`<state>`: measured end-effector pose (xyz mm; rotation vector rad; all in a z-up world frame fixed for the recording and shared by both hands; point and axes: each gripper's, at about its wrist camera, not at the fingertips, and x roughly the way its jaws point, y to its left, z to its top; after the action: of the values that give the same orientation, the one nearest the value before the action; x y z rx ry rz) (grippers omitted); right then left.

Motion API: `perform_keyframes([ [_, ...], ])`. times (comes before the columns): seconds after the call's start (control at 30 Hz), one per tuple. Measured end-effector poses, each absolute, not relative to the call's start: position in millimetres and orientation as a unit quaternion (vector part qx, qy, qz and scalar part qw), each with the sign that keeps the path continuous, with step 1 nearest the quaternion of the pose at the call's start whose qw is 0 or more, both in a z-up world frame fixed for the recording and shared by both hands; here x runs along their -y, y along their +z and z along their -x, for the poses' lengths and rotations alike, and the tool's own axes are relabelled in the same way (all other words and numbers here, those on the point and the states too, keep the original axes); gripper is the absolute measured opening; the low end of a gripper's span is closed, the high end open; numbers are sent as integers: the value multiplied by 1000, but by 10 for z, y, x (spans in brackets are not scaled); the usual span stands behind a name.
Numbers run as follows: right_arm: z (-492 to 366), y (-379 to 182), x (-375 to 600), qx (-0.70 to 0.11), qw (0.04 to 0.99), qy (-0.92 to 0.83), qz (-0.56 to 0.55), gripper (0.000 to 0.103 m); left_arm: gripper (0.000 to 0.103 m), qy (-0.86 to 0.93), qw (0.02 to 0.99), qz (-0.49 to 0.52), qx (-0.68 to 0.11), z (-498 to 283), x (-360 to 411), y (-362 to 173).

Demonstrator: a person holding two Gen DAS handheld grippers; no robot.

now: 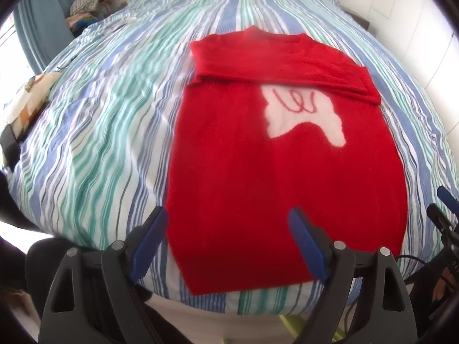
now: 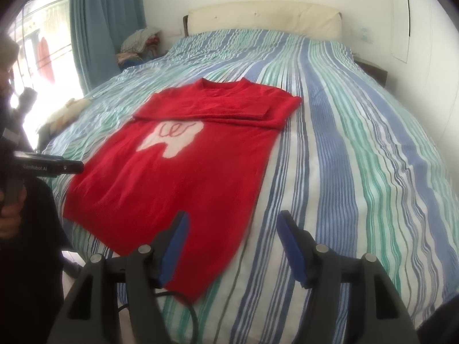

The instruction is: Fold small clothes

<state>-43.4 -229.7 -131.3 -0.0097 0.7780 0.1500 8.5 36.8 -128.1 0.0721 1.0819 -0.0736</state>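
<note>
A red sweater with a white patch on its chest lies flat on the striped bed, hem toward me, both sleeves folded across the chest below the collar. It also shows in the right wrist view. My left gripper is open and empty, hovering over the hem's near left corner. My right gripper is open and empty, hovering over the hem's near right corner. The right gripper's blue tip shows at the left wrist view's right edge. The left gripper's body shows at the right wrist view's left edge.
The bed's striped blue, green and white cover spreads wide to the right of the sweater. A pile of clothes sits by the blue curtain at the far left. A padded headboard stands at the back. Some items lie at the bed's left edge.
</note>
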Motion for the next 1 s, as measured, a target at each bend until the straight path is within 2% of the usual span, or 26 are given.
perform_keyframes([
  [0.3, 413, -1333, 2283, -384, 920, 76, 8, 66, 88, -24, 843, -39, -536, 7, -599, -1269],
  [0.47, 427, -1230, 2386, -380, 922, 72, 6, 66, 93, 1, 842, 62, -537, 40, -1232, -1098],
  [0.57, 464, -1137, 2515, -387, 919, 79, -12, 66, 93, -8, 819, 134, -558, 46, -1517, -1223],
  [0.73, 494, -1231, 2553, -456, 879, 128, -50, 66, 93, -39, 789, 125, -600, 14, -1278, -1562],
  [0.8, 500, -1341, 2530, -482, 858, 153, -89, 66, 89, -42, 781, 100, -615, -13, -1099, -1730],
  [0.87, 497, -1483, 2500, -500, 840, 167, -129, 66, 79, -30, 763, 98, -638, -33, -1019, -1909],
  [0.97, 466, -1736, 2501, -525, 817, 153, -183, 66, 78, -26, 756, 115, -644, -29, -985, -1986],
  [1.0, 451, -1820, 2513, -529, 811, 147, -202, 65, 73, -29, 755, 114, -645, -33, -969, -1990],
])
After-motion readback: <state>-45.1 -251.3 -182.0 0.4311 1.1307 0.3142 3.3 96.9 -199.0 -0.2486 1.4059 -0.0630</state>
